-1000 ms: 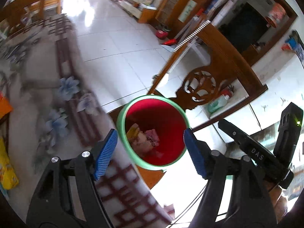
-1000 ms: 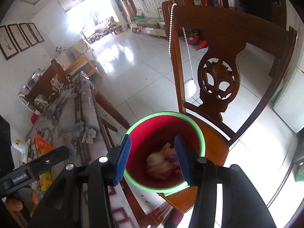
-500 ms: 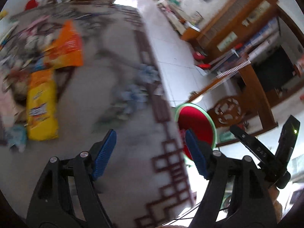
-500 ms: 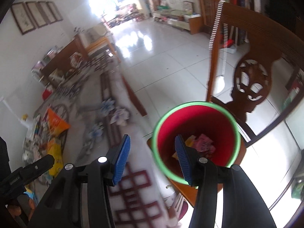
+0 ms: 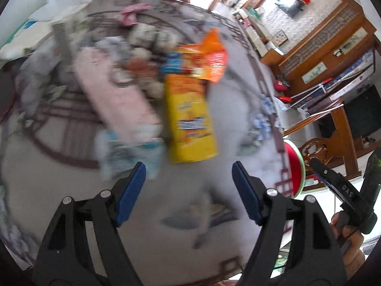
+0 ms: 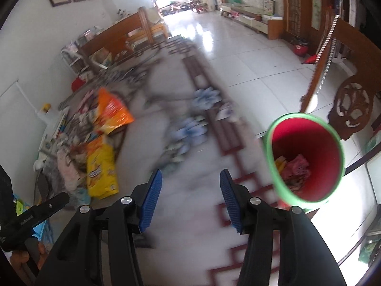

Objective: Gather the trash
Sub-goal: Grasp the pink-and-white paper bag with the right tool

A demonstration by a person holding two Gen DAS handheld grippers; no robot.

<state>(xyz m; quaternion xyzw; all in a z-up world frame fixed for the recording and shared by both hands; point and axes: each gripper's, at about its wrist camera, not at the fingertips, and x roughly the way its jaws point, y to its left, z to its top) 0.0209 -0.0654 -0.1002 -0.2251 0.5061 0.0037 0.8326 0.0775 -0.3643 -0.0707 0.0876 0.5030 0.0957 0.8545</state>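
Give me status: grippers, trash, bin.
Left gripper open, empty, above table. Right gripper open, empty. Yellow bag and orange bag on table ahead. Red bin right of table, holds wrappers.

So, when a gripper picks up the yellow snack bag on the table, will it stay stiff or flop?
The yellow snack bag lies flat and looks thin, so it probably flops and weighs little. Its glossy film may slip or crumple. The view is blurred, so how full it is stays unclear.

left hand-held gripper (image 5: 188, 186) agape, yellow packet (image 5: 189, 119) ahead, tablecloth (image 5: 181, 205)
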